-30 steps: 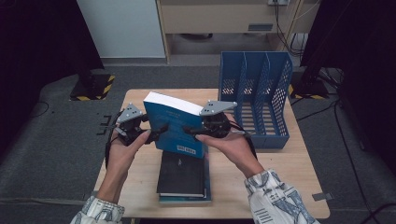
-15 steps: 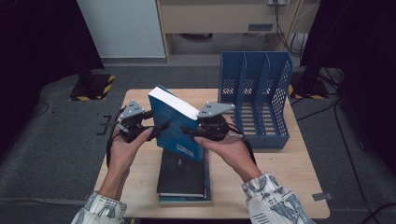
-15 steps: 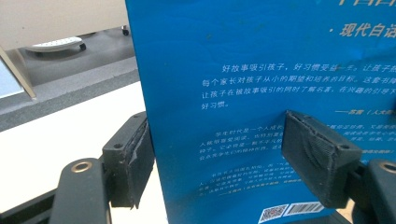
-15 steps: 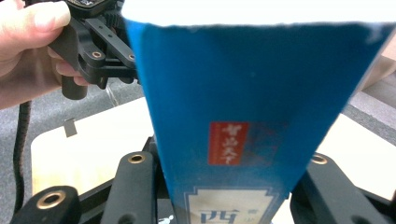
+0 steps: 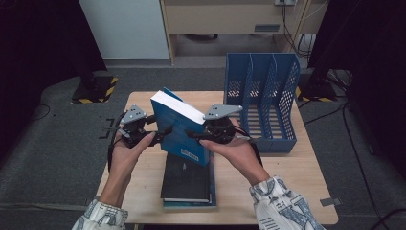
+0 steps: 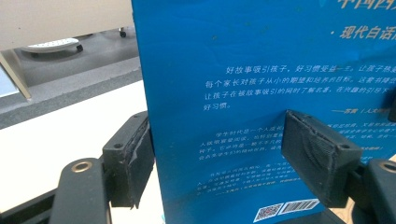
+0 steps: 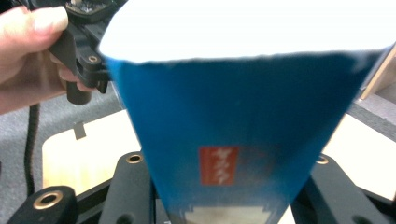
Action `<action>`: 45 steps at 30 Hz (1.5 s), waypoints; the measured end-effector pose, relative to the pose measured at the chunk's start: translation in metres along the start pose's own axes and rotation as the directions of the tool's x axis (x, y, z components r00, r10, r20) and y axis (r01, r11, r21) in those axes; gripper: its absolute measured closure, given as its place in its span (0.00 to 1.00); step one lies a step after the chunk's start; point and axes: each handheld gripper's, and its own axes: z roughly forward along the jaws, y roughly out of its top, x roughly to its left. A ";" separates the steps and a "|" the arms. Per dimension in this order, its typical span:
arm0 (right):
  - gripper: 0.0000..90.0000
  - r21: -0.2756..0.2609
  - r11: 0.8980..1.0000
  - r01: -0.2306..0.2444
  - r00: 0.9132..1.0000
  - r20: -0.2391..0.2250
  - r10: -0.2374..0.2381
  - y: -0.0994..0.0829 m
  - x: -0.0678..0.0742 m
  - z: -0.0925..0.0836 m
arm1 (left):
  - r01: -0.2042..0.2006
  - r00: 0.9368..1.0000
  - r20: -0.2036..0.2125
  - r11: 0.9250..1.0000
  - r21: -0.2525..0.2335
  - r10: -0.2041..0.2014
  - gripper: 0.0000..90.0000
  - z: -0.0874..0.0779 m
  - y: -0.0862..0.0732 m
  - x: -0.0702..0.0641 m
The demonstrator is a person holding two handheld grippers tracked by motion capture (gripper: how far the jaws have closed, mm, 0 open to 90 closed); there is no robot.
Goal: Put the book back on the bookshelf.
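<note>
blue book up off the stack, rack not yet reached

you have the blue book (image 5: 179,129) lifted and tilted above the middle of the table (image 5: 297,191), held between both tools. your left gripper (image 5: 155,135) clamps its cover edge, with one pad on each face in the left gripper view. your right gripper (image 5: 194,135) has just been closing and its jaws now hug the spine end, as the right gripper view shows. the lift looks done. what is left, as i judge it, is carrying the book to the blue file rack (image 5: 261,112) at the table's far right corner and sliding it upright into a slot. two more books (image 5: 186,184) lie stacked near the table's front edge, waiting.
</note>
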 end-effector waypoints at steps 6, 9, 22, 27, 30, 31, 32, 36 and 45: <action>0.62 -0.010 1.000 -0.007 1.000 -0.002 0.007 0.003 -0.001 0.002 | -0.003 1.000 -0.006 1.000 0.000 0.003 0.31 -0.001 0.000 -0.001; 0.62 -0.013 1.000 -0.004 1.000 -0.004 0.004 0.005 0.000 0.002 | -0.003 1.000 -0.007 1.000 -0.002 0.003 0.31 -0.001 -0.001 -0.001; 0.63 -0.033 0.999 -0.011 1.000 0.007 0.011 0.012 -0.002 0.005 | 0.024 1.000 -0.015 1.000 -0.006 -0.024 0.27 -0.008 -0.023 -0.001; 0.63 -0.032 0.999 -0.012 1.000 0.006 0.012 0.012 -0.002 0.005 | 0.026 0.999 -0.040 0.999 0.036 -0.025 0.23 -0.011 -0.054 0.002; 0.62 -0.038 0.999 -0.018 1.000 0.005 0.019 0.012 -0.002 0.006 | 0.047 0.997 -0.069 0.997 0.058 -0.043 0.20 -0.016 -0.074 0.007; 0.62 -0.041 0.999 -0.022 1.000 0.007 0.022 0.012 -0.002 0.006 | 0.060 0.996 -0.077 0.997 0.055 -0.056 0.19 -0.017 -0.081 0.009; 0.64 -0.044 0.999 -0.022 1.000 0.009 0.022 0.012 -0.002 0.007 | 0.083 0.993 -0.090 0.995 0.055 -0.077 0.19 -0.019 -0.093 0.013; 0.65 -0.045 0.999 -0.026 0.999 0.020 0.027 0.012 -0.003 0.007 | 0.096 0.987 -0.137 0.991 0.088 -0.084 0.19 -0.020 -0.115 0.022; 0.67 -0.053 0.996 -0.065 0.997 0.028 0.067 0.013 -0.009 0.008 | 0.151 0.974 -0.193 0.978 0.144 -0.122 0.14 -0.023 -0.152 0.044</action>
